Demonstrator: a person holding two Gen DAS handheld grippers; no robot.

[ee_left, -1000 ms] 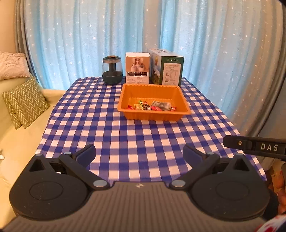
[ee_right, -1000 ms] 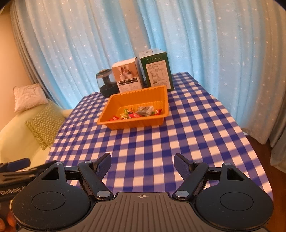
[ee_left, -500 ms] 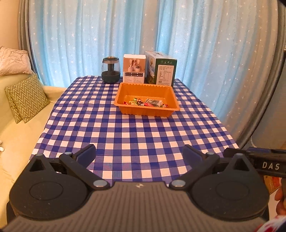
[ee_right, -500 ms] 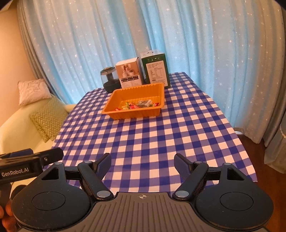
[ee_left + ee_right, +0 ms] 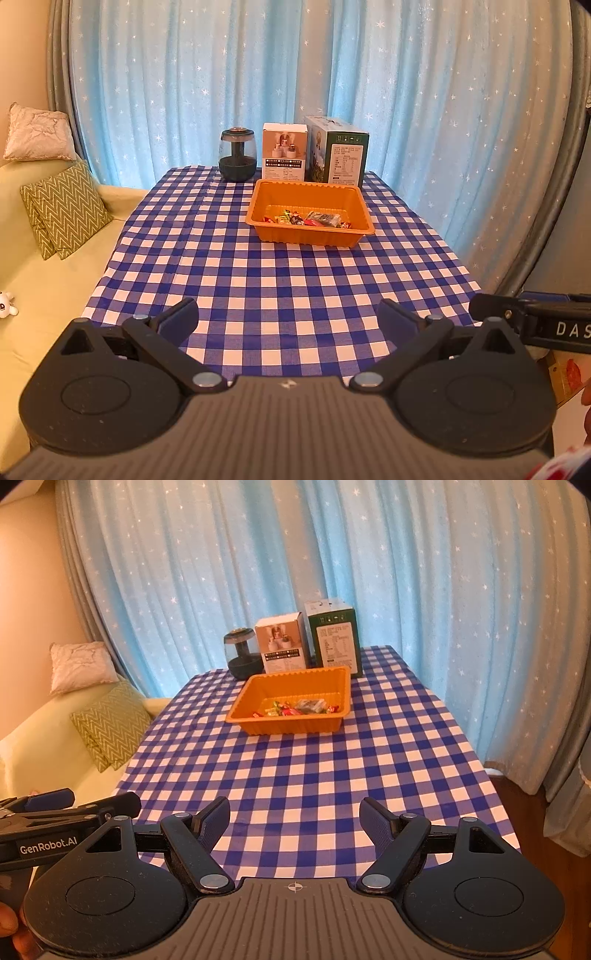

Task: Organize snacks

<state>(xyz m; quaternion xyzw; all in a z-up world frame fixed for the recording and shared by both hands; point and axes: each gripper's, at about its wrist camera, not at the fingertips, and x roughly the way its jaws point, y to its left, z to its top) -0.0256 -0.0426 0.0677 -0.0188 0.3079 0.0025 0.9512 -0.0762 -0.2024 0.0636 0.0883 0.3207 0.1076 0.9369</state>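
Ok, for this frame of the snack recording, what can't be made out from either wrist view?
- Snacks in the orange tray: too small to count or read in either view, and the near wall hides the lowest ones.
- Print on the white box and green box: too small.
- Right gripper in the left wrist view: cut off by the edge.
- Table's near edge: hidden behind both gripper bodies.

You've got a matt woven checked cloth (image 5: 280,280) over the tabletop, a smooth, slightly glossy orange plastic tray (image 5: 309,232) at 12 o'clock, shiny foil snack wrappers (image 5: 306,218) inside, and printed cardboard boxes (image 5: 284,156) behind; sheer curtain (image 5: 406,92) fabric.
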